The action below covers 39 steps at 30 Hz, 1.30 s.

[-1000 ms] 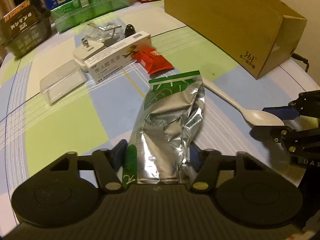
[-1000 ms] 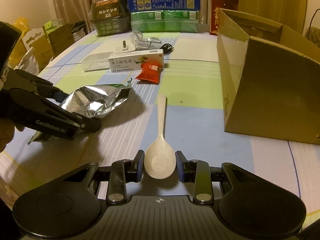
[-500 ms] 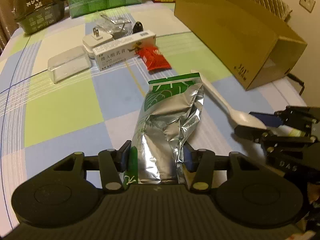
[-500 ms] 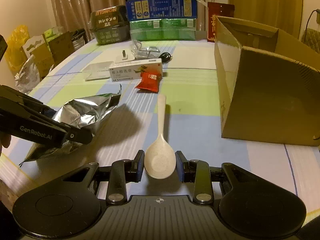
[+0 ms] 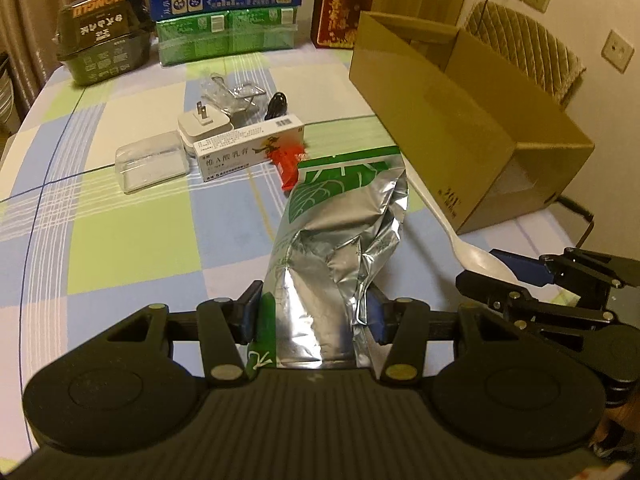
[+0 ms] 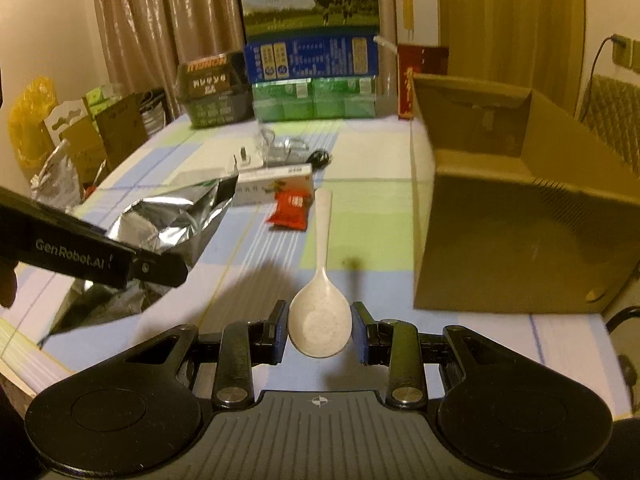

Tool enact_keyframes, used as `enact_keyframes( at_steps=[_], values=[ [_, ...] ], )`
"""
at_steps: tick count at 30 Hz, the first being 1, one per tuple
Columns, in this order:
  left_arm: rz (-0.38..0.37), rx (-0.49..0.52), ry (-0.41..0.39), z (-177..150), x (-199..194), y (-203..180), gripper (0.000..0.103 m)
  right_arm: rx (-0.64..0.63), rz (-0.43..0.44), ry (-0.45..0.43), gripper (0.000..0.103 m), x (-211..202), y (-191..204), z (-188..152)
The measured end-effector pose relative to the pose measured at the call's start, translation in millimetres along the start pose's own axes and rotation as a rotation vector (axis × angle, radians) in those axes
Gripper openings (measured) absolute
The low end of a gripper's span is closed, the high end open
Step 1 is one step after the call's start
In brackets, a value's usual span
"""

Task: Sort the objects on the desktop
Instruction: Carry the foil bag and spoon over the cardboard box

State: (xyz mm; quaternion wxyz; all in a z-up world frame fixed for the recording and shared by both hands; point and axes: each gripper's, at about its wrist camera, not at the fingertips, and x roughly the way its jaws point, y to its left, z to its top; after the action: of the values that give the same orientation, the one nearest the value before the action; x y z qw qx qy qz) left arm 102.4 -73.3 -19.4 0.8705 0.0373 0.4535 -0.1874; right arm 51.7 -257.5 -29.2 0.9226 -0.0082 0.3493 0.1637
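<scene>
Right claw clamped on the bowl of a pale spoon above the checked tabletop.
The spoon's handle points away toward a red sachet and a white medicine box. To the right stands an open cardboard box. At left the left claw holds a crumpled silver foil bag just off the tabletop. Green and blue cartons are stacked at the far edge.

One foil pouch, one white spoon, one red sachet, one medicine carton, one clear plastic case, one white plug adapter, one open cardboard box (right of frame); two grippers: left gripper, right gripper.
</scene>
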Motion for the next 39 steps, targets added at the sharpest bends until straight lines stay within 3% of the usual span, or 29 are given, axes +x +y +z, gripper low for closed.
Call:
enact_keyframes(
  at_steps=[6,18,39],
  values=[
    [-0.009,-0.027,-0.024,1,-17,-16,0.046,-0.002,-0.019,-0.051,0.030,-24,-5,9],
    [-0.024,0.024,-0.068,20,-39,-56,0.046,0.029,-0.067,-0.137,0.030,-67,-31,26],
    [-0.088,0.116,-0.090,63,-27,-121,0.046,0.090,-0.177,-0.205,0.030,-96,-93,50]
  ],
)
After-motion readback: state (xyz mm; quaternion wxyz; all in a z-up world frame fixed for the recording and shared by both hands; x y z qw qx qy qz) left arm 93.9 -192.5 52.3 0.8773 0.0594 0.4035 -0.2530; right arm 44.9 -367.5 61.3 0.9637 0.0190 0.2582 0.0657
